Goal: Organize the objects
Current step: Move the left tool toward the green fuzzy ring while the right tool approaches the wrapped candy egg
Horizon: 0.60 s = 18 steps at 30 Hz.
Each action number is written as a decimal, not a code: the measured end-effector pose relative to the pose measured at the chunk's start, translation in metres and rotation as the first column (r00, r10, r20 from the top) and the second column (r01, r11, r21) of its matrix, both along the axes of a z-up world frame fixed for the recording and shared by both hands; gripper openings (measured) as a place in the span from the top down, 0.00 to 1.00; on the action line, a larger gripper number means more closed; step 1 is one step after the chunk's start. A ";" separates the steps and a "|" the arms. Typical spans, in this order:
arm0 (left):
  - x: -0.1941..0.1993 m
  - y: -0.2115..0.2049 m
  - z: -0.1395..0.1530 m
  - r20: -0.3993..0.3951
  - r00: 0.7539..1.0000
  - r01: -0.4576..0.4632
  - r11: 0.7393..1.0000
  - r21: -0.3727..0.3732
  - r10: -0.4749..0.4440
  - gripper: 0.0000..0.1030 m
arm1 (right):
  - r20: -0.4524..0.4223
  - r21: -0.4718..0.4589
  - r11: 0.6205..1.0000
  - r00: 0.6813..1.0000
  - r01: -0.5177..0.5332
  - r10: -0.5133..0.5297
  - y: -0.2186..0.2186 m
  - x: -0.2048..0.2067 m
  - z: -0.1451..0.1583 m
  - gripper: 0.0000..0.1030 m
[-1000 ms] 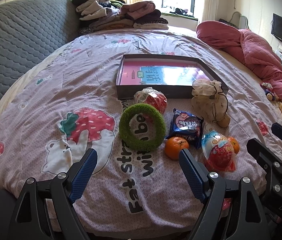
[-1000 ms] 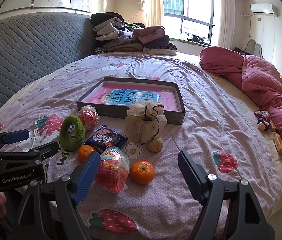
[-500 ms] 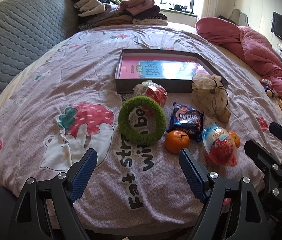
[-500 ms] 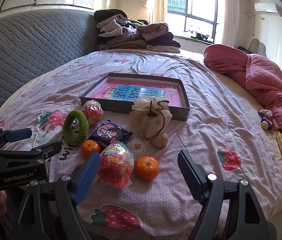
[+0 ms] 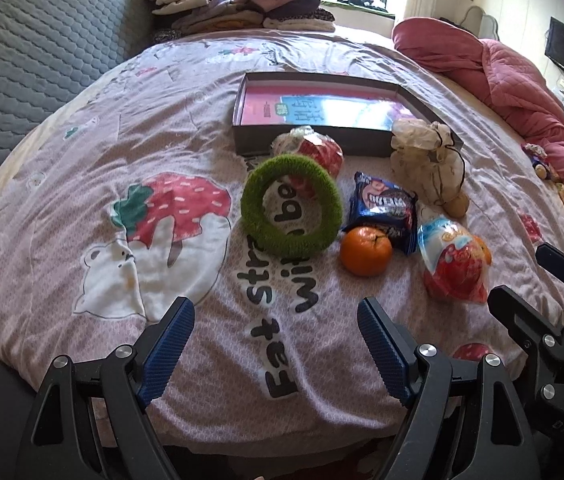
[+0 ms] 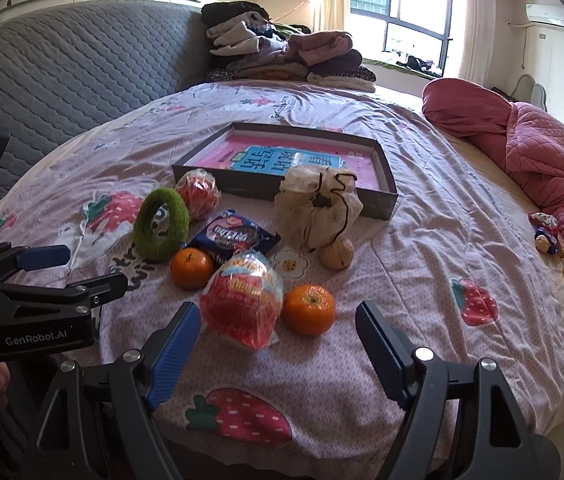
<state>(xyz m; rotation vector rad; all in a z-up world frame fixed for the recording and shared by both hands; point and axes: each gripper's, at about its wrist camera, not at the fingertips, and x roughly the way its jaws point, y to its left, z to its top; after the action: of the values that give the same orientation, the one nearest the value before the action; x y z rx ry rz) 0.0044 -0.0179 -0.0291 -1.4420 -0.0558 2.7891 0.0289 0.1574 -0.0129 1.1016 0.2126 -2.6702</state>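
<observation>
Shallow box [image 6: 385, 200], long axis crosswise, both tools gaping, empty.

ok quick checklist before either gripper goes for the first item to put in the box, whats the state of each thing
1. Left gripper open and holding nothing: ok.
2. Right gripper open and holding nothing: ok.
3. Box open-topped, only a pink and blue sheet lying flat inside: ok.
4. Nearest items free to grasp: the near orange sits apart on the bedspread, but the red snack bag lies right beside it: ok, with care.
5. Green ring leans against the wrapped red item behind it, so it may tip when touched: not ok.
6. Whether the cream drawstring bag touches the box wall: cannot tell.
</observation>
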 end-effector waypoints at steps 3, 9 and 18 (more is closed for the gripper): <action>0.001 -0.001 -0.003 0.009 1.000 0.007 1.000 0.006 -0.007 0.18 | 0.006 0.005 1.000 1.000 -0.006 0.006 0.000 0.002 -0.004 0.23; -0.001 0.000 -0.006 0.010 1.000 0.019 0.999 0.027 -0.019 0.18 | 0.021 0.006 1.000 1.000 0.001 -0.001 0.005 0.001 -0.009 0.23; -0.012 -0.006 -0.006 -0.004 1.000 0.007 0.999 0.042 -0.007 0.18 | 0.023 -0.004 0.999 0.999 0.044 -0.044 0.019 -0.011 -0.011 0.23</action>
<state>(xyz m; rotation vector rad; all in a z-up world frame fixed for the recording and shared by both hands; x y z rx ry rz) -0.0074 -0.0237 -0.0354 -1.4245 -0.1083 2.7679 0.0179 0.1765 -0.0239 1.1475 0.1798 -2.6940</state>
